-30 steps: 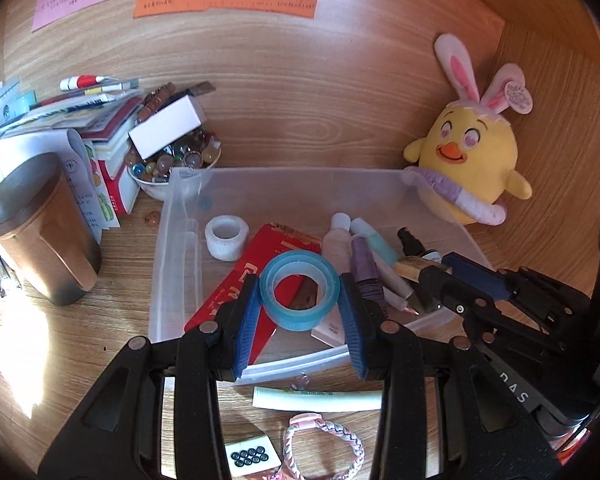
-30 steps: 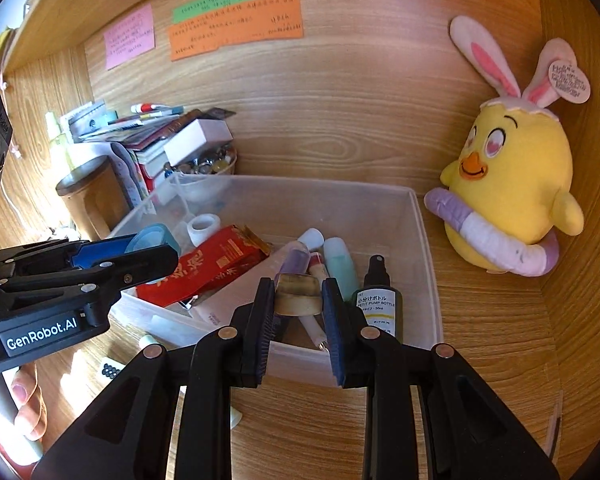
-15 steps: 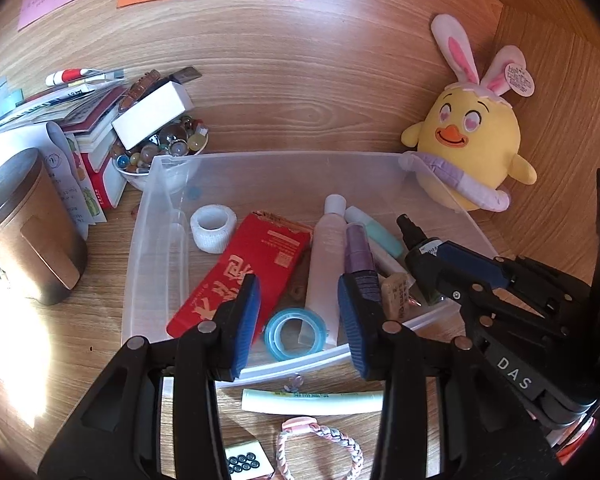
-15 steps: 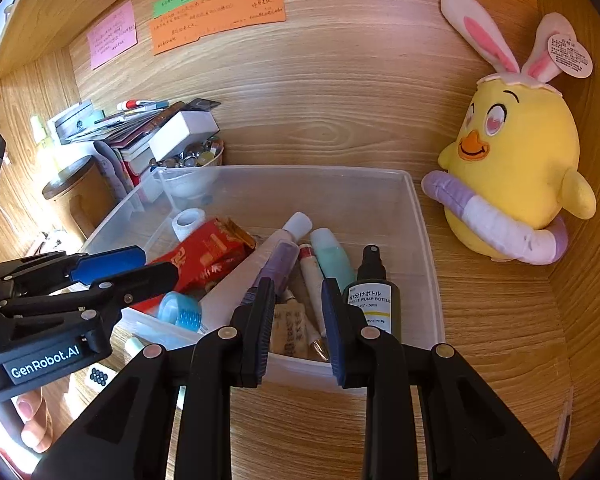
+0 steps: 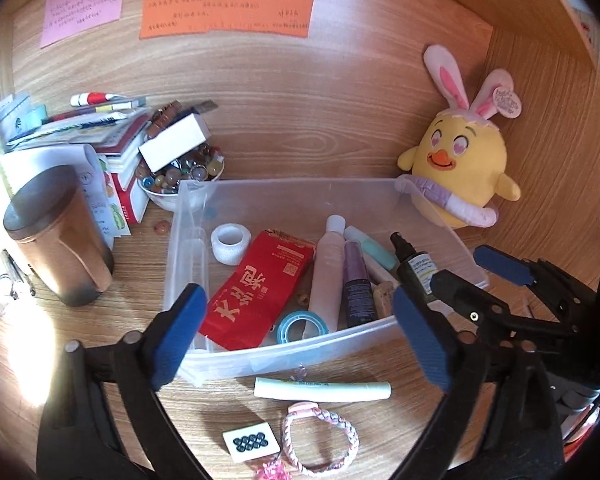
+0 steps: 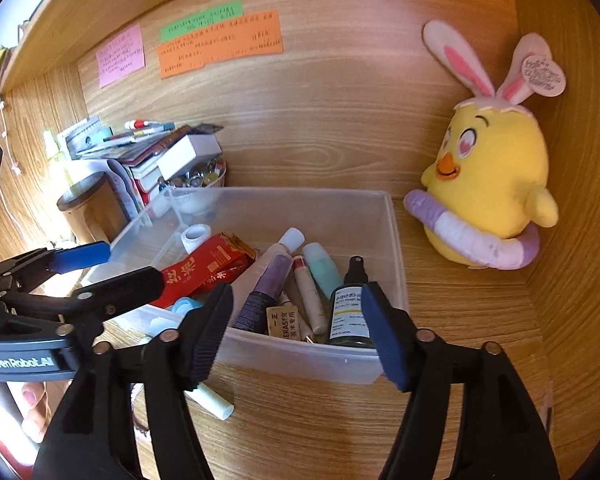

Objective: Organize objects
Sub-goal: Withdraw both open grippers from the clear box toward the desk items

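With both my left gripper (image 5: 300, 336) and right gripper (image 6: 296, 332) spread wide and empty over the clear bin (image 5: 300, 354) (blue tape (image 5: 302, 325) lies inside), I judge 1 pickup next: the pale tube (image 5: 322, 391) just outside.

A roll of blue tape (image 5: 302, 325) lies tilted inside the clear plastic bin (image 5: 300, 354), against its near wall. A tan eraser (image 6: 283, 322) stands at that wall too.
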`<state>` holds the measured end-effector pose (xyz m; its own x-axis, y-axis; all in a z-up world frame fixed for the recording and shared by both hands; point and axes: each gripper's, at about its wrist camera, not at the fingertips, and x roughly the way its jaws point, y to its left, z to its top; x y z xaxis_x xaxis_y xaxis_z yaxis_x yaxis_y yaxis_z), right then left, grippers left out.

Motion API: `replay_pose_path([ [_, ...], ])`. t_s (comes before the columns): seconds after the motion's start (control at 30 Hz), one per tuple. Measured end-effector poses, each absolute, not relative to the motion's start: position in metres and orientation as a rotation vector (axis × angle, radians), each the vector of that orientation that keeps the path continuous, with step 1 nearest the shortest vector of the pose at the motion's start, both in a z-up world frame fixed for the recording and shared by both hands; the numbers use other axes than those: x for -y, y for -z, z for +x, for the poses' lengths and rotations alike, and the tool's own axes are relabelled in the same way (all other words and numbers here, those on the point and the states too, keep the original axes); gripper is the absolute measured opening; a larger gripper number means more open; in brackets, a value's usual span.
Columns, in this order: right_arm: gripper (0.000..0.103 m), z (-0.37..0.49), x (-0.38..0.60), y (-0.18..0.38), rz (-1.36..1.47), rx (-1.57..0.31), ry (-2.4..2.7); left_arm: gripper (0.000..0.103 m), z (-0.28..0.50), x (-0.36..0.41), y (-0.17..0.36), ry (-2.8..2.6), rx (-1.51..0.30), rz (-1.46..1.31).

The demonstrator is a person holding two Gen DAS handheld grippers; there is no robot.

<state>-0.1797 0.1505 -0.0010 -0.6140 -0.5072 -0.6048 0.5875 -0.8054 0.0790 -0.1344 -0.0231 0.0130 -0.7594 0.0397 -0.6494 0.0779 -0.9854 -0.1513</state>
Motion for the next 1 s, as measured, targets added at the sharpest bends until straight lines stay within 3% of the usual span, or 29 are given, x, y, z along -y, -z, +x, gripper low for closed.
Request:
replay_pose_path([
  [0.37,0.072,-0.154,-0.167,-0.005,0.810,-0.133,2.331,0.100,-0.096,0.033,-0.024,2.933,-0.242,1.080],
  [0.83,0.072,-0.125,-0.148,0.035,0.906,-0.240,2.210,0.100,-0.058,0.042,0.022,2.820,-0.134,1.196],
  [0.9,0.070,-0.125,-0.140,0.043,0.942,-0.267,2.174,0.100,-0.057,0.044,0.031,2.799,-0.142,1.225],
  [1.0,0.056,-0.126,-0.128,0.053,0.969,-0.305,2.131,0.100,-0.056,0.048,0.042,2.783,-0.170,1.266],
])
